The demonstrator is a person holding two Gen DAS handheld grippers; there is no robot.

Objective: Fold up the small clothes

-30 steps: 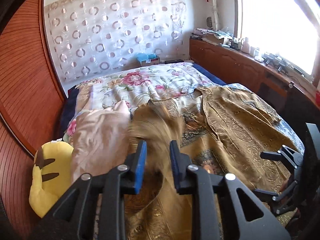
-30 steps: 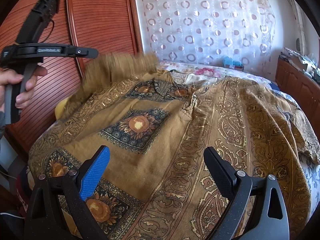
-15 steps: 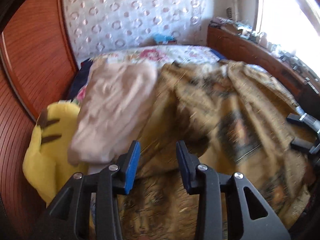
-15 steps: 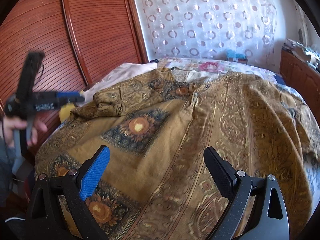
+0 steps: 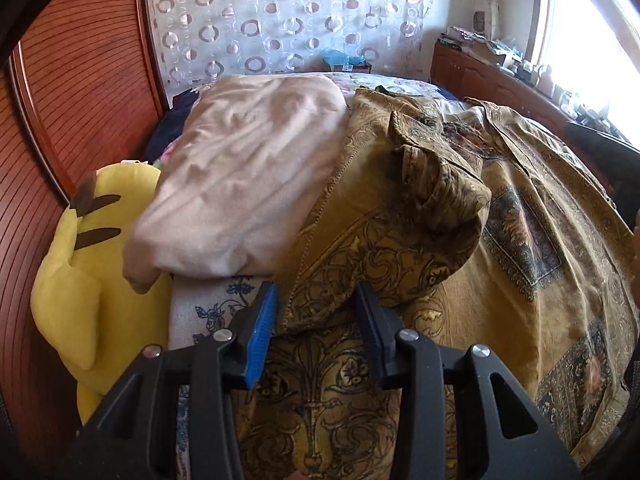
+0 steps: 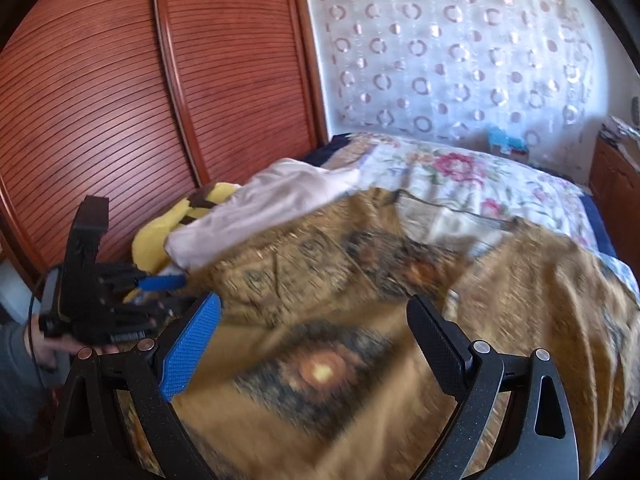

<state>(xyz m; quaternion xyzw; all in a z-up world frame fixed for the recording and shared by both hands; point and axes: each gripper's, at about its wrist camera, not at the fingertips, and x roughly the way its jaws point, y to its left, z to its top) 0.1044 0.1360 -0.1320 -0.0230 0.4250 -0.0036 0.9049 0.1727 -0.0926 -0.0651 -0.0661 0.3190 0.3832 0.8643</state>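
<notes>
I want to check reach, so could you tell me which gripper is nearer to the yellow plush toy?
Left. The left gripper sits right beside the yellow plush toy at the bed's edge; the right gripper hovers over the brown patterned shirt, farther off.

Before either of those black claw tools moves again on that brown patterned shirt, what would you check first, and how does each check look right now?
1. Left gripper empty: ok, jaws apart with the folded edge of the mustard-brown patterned shirt between them, not pinched.
2. Right gripper empty: ok, wide open above the shirt.
3. Sleeve folded in: ok, a bunched flap lies on the shirt body.
4. Fold neat: not ok, the flap is crumpled.
5. Pale pink folded cloth apart from the shirt: not ok, their edges meet.
6. Yellow plush toy out of the way: ok, it sits beside the wooden wardrobe.
</notes>
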